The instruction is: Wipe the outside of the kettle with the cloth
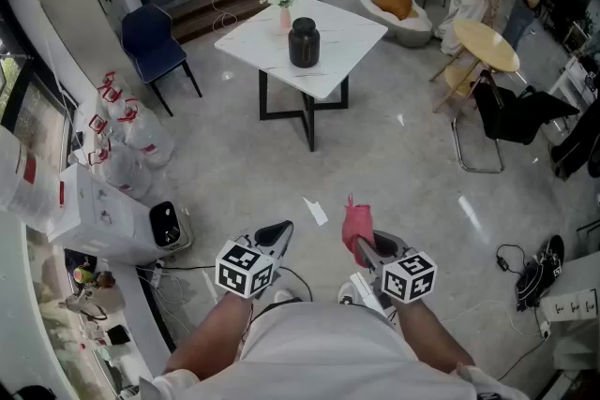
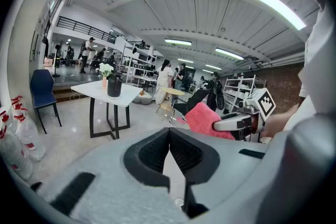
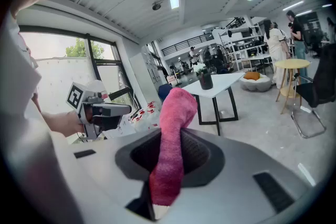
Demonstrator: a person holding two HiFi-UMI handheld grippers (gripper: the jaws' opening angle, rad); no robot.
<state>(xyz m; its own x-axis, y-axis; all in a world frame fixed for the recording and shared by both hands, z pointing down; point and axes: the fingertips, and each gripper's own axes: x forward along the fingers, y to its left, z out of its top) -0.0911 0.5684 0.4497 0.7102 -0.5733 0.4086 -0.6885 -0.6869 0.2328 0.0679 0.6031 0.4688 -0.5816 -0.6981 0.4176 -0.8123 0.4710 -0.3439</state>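
A: Left gripper (image 2: 169, 135), go.
B: Jaws pressed together, empty. It's held low in front of the person, nose tipped a bit down.
A: Right gripper (image 1: 362, 246)?
B: Clamped on the pink cloth (image 3: 173, 128). The pads pinch its lower part. The rest sticks up out of the jaws and flops over at the top. Same slight downward tilt.
A: Are the grippers touching each other?
B: No. They're side by side with a gap between them, both close to the person's body, over the grey floor (image 1: 394, 155).
A: Kettle?
B: The dark kettle (image 1: 304, 43) stands upright on the white table (image 1: 354, 51), out ahead of the person. It's well apart from both grippers and from the cloth.
A: Spout or handle?
B: Too small to make out in any view. It's a dark rounded body with what might be a lid on top.
A: Anything else on that table?
B: A vase of flowers (image 1: 283, 3) just beyond the kettle, toward the far corner.
A: Surroundings, quick.
B: A blue chair (image 1: 152, 40) to the left of the table. White bags with red print (image 1: 127, 131) sit along the left wall. A round yellow table (image 1: 487, 44) is off to the right, with people standing near it.
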